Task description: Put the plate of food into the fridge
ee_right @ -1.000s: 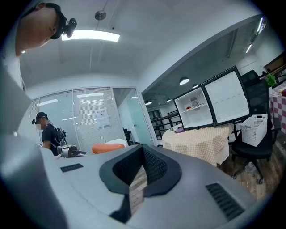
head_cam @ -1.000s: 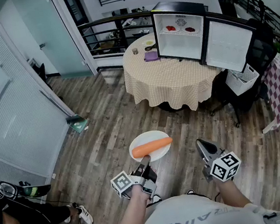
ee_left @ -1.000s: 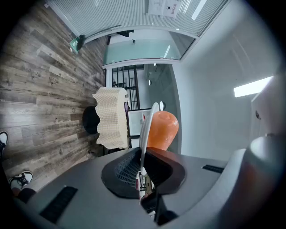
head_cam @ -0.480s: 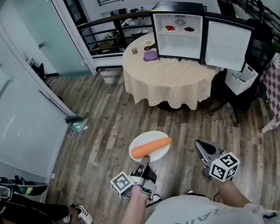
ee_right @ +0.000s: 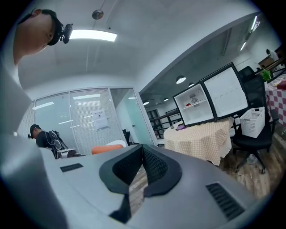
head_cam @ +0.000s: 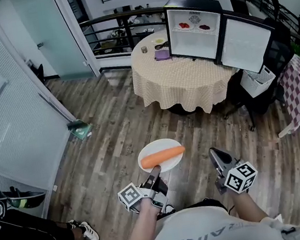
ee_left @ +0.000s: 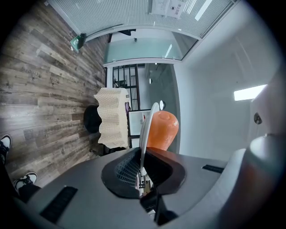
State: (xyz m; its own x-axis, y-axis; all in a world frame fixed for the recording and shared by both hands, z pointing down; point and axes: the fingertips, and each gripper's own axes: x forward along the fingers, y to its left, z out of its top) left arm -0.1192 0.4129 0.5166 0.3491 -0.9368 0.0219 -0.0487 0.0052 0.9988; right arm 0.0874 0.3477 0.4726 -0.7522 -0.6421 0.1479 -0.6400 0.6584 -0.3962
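Plate (head_cam: pixel 163 144) with carrot (head_cam: pixel 163 156) clamped by near rim in left gripper (head_cam: pixel 155 170), sticking out ahead. Right gripper (head_cam: pixel 215 153) alongside, jaws together, empty. Fridge (head_cam: pixel 195 46) well apart.

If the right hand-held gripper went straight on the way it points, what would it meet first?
Nothing near: the right hand-held gripper, shut and empty, points over open floor, just left of the round table, toward the glass partition. Depth is unclear.
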